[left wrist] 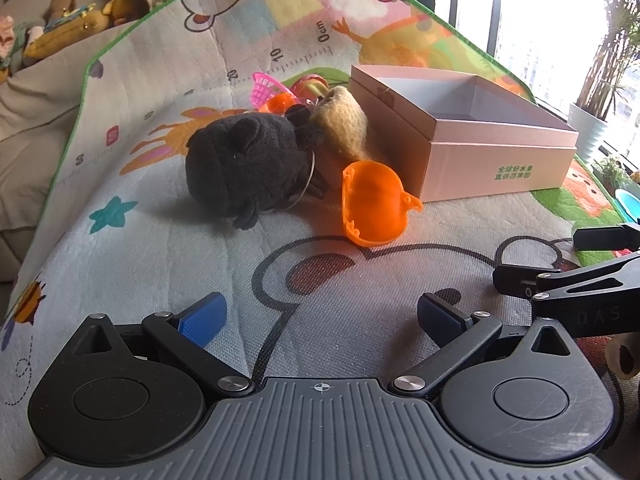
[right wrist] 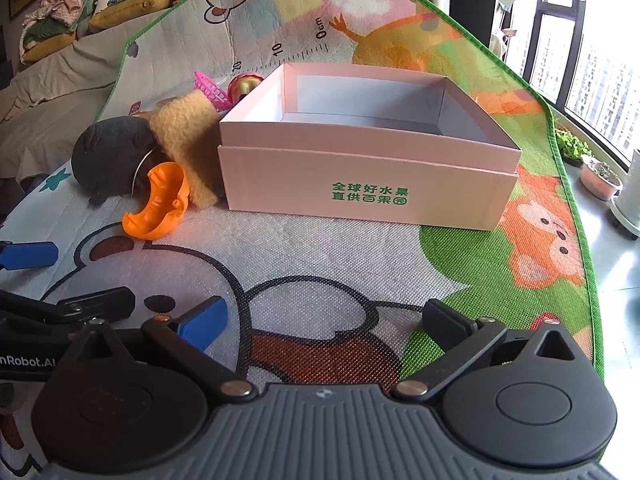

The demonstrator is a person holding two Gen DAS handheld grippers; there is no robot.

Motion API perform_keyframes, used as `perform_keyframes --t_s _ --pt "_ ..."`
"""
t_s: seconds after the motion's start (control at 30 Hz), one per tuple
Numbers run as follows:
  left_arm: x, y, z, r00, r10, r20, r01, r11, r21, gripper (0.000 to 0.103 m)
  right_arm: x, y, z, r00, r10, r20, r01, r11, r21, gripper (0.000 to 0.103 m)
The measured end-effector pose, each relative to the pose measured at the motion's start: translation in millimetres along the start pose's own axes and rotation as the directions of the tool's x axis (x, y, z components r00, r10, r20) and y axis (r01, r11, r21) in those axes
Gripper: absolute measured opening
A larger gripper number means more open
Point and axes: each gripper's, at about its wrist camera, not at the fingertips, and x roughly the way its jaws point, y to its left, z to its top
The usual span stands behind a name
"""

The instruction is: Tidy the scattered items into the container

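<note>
Your left gripper [left wrist: 320, 316] and right gripper [right wrist: 324, 320] stand apart, empty. The black plush [left wrist: 244, 164], centre-left, probably light and soft: pinch its body.

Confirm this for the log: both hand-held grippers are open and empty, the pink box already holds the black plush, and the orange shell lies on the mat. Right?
One detail is off. The pink box is empty in the right wrist view; the black plush sits on the mat outside it. The left hand-held gripper and right hand-held gripper are open and empty, and the orange shell lies on the mat.
</note>
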Motion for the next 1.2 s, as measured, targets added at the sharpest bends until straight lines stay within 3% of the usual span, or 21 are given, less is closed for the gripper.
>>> perform_keyframes --t_s 0.27,0.4,0.57,0.67,0.8,0.87,1.0,1.13,1.17,1.2 --pt "-8.0 13.8 3.6 0.996 -0.067 0.058 0.067 0.998 -0.012 0.103 0.7 -1.2 0.6 1.0 0.002 -0.009 -0.002 1.0 0.009 0.103" --pt "-12.1 21.0 5.3 0.995 -0.051 0.086 0.05 0.999 0.009 0.103 0.5 -0.4 1.8 1.0 0.001 -0.015 -0.001 1.0 0.008 0.103" --pt "-15.8 38.5 13.3 0.995 -0.05 0.088 0.055 0.997 -0.045 0.103 -1.4 2.5 7.0 0.999 0.036 -0.025 -0.036 0.999 0.008 0.103" --pt "-22.1 52.4 21.6 0.993 -0.041 0.11 0.051 0.995 -0.086 0.103 -13.1 20.5 10.1 0.992 0.117 0.045 -0.115 0.992 -0.049 0.103" --pt "-31.9 73.7 32.2 0.989 -0.006 0.146 0.027 0.989 -0.142 0.103 -24.4 63.1 18.2 0.977 0.129 0.169 -0.096 0.976 -0.195 0.103" --pt "-37.1 84.9 35.5 0.986 0.021 0.164 0.007 0.986 -0.166 0.103 -20.9 79.9 27.8 0.972 0.148 0.181 -0.103 0.966 -0.237 0.102" --pt "-42.5 100.6 36.8 0.983 0.049 0.179 -0.015 0.982 -0.191 0.103 -0.4 103.4 43.4 0.979 0.147 0.14 -0.1 0.95 -0.297 0.082" --pt "-40.5 102.4 33.0 0.984 0.033 0.175 -0.001 0.983 -0.182 0.103 18.3 110.0 46.0 0.986 0.138 0.093 -0.105 0.949 -0.297 0.064" --pt "-39.0 100.8 32.3 0.985 0.027 0.171 0.003 0.984 -0.176 0.103 20.7 109.4 46.8 0.986 0.144 0.078 -0.115 0.949 -0.293 0.051" --pt "-37.1 98.8 31.4 0.986 0.021 0.166 0.008 0.986 -0.168 0.103 22.0 107.3 46.8 0.986 0.154 0.063 -0.13 0.95 -0.283 0.051"
